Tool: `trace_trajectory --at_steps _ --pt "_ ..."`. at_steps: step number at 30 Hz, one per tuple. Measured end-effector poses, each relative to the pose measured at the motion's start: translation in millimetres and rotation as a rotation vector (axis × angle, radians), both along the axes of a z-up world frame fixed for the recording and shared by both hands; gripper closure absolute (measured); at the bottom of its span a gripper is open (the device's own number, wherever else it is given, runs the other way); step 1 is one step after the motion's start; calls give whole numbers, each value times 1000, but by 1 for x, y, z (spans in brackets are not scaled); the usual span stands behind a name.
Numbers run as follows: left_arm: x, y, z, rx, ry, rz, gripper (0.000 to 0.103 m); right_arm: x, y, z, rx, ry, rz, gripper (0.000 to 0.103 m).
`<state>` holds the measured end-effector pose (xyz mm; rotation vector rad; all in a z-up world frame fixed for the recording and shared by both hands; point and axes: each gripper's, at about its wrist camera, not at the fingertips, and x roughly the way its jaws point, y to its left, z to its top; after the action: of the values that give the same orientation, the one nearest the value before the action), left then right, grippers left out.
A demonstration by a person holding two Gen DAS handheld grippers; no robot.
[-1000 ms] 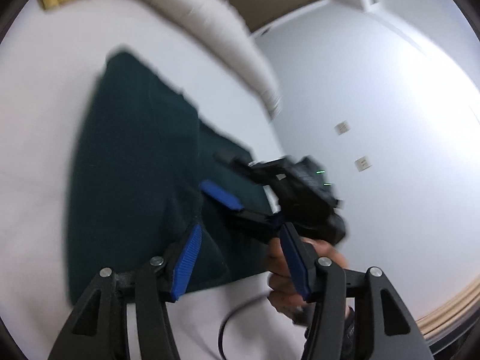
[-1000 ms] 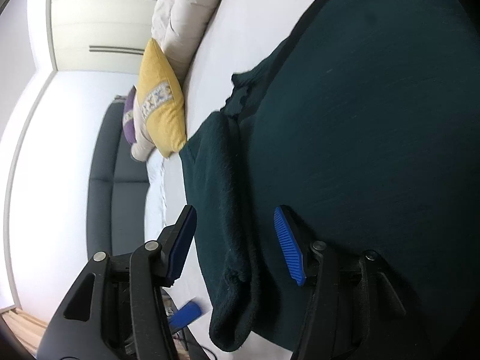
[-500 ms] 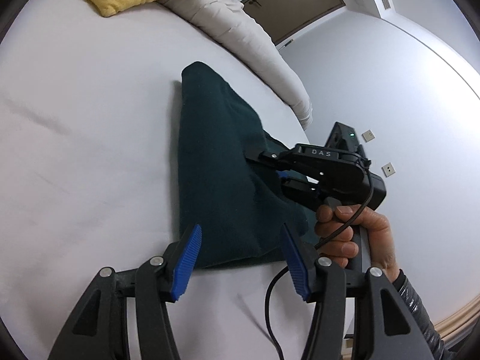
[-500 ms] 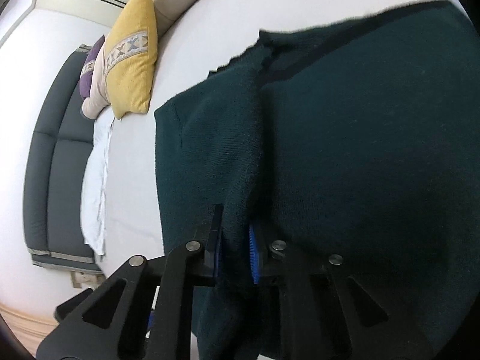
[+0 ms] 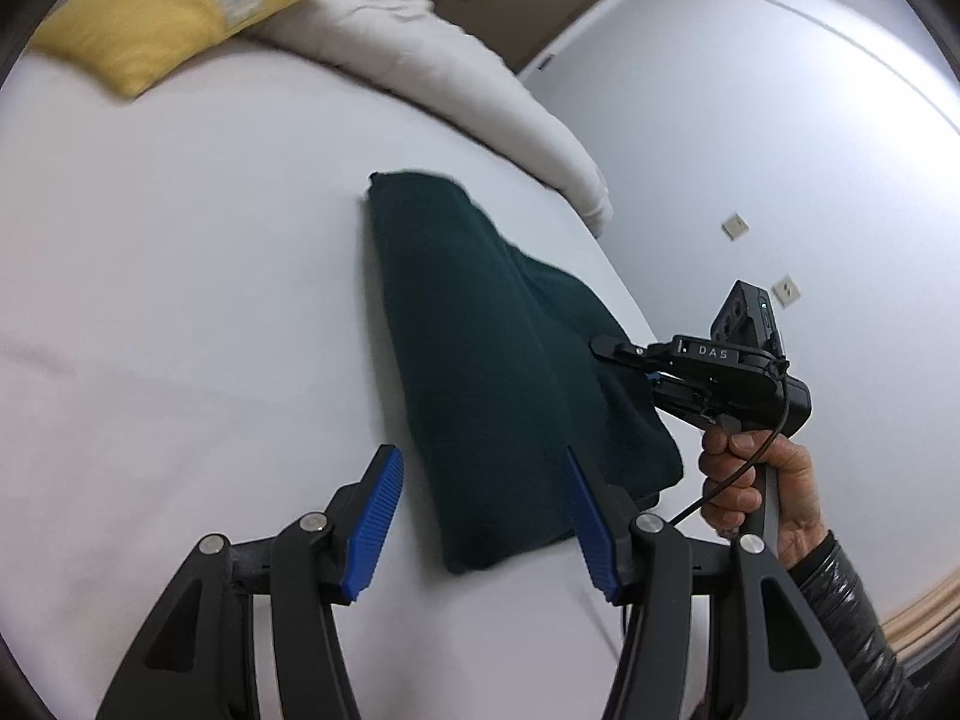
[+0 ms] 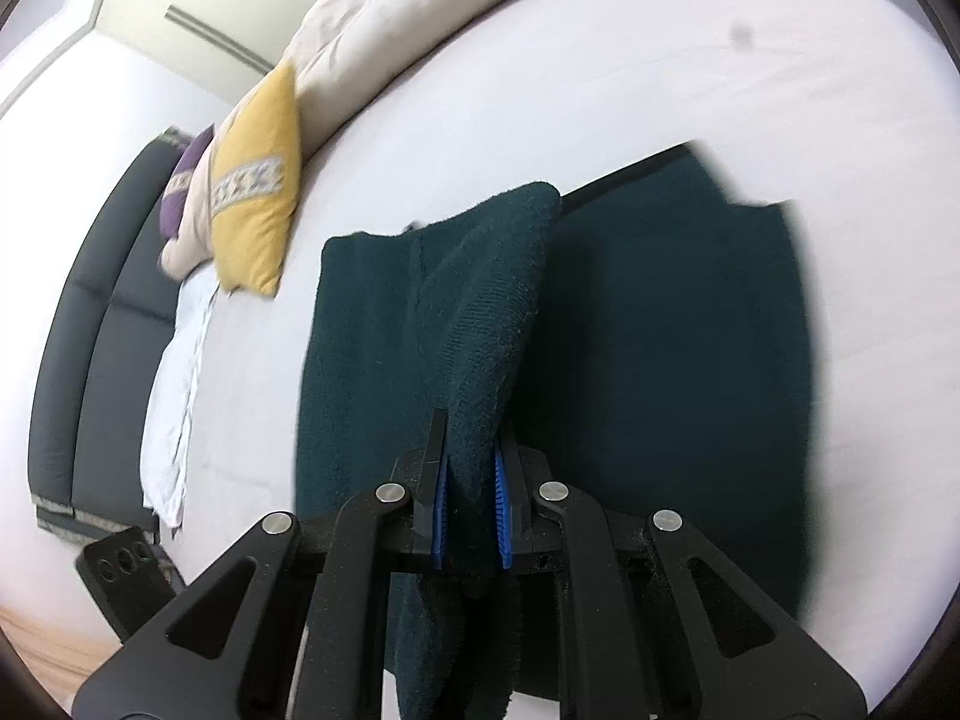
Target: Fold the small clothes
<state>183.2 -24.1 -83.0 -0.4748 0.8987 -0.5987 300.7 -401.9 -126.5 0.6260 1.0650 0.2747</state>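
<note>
Pinching a raised fold of the dark green knitted garment [image 6: 480, 324], the right gripper [image 6: 470, 516] has its jaws nearly closed on it; the left gripper [image 5: 480, 519] (jaws wide apart, holding nothing) hovers at the garment's near edge on the white bed [image 5: 180, 276].

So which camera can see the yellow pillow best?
The right wrist view: the yellow pillow looks sharp there, patterned band and all, beside a purple cushion. The left wrist view shows it too, but blurred at the frame's top edge.
</note>
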Motion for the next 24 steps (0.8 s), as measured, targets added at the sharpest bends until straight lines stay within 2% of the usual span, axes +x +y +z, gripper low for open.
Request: trace_trajectory --at_steps 4,10,14,17,20,22,23,24 --pt "14 -33 13 63 -48 -48 46 -8 -48 -3 -3 7 -45 92" --pt "39 -87 22 157 -117 -98 46 -15 -92 -10 20 -19 -87 92" --pt "60 -114 2 245 -91 -110 46 -10 -99 -42 16 31 -97 92" --pt "70 -126 -23 339 -65 -107 44 -13 -101 -69 74 7 -118 92" --pt "69 -125 -29 349 -83 -109 43 -21 -109 -74 131 -16 -123 90" --pt "69 -124 -31 364 -80 -117 43 -27 -111 -64 88 -13 -149 86" --pt "70 -125 -32 373 -78 -121 43 -32 -110 -56 31 -16 -176 79" --pt "70 -128 -32 379 -76 -123 43 -36 -106 -42 -43 -29 -207 79"
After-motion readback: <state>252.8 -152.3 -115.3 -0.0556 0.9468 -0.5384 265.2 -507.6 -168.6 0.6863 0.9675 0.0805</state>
